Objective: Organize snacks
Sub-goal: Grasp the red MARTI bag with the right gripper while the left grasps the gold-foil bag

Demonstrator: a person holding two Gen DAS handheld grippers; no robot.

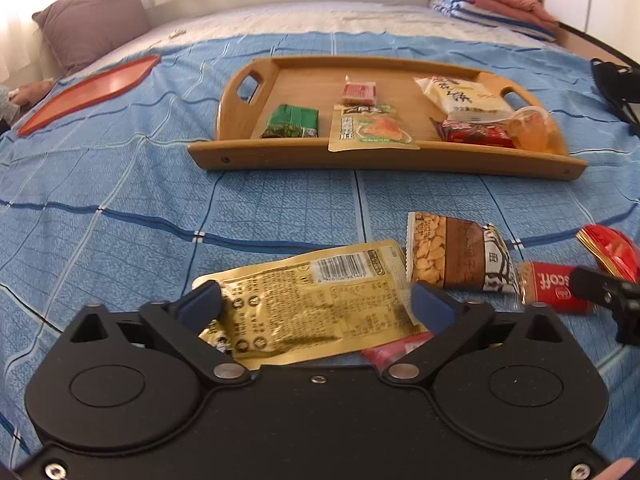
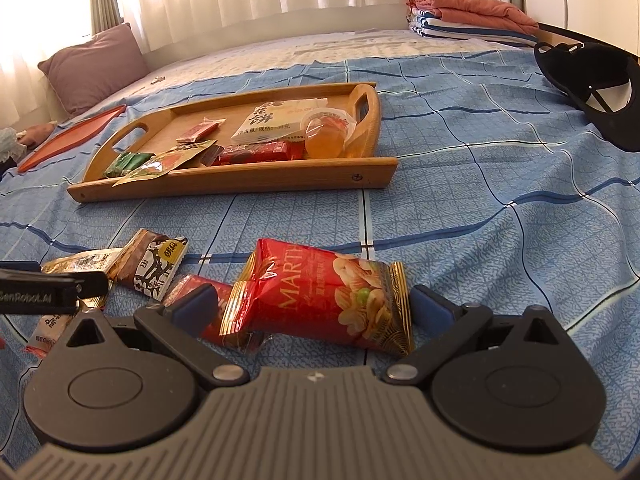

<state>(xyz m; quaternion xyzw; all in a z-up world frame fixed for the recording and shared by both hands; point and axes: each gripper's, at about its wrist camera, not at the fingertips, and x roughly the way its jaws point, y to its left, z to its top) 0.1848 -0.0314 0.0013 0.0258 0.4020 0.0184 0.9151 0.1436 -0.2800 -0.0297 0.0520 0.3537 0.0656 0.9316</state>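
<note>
A gold foil snack packet (image 1: 304, 304) lies on the blue bedspread between the blue pads of my left gripper (image 1: 316, 304), which is open wide; each pad sits at one end of the packet. A red packet (image 1: 394, 350) peeks out under it. To the right lie a peanut packet (image 1: 452, 256) and a red biscuit packet (image 1: 554, 286). My right gripper (image 2: 316, 304) is open around a red nut bag (image 2: 324, 296), with a gap on both sides. The wooden tray (image 1: 384, 158) further back holds several snacks and a jelly cup (image 1: 530, 126).
A red-orange flat dish (image 1: 92, 88) lies far left near a purple pillow (image 1: 90, 20). Folded towels (image 2: 468, 12) sit at the far right corner. A black cap (image 2: 592, 88) rests on the right of the bed. A small white packet (image 2: 50, 328) lies at the right wrist view's left edge.
</note>
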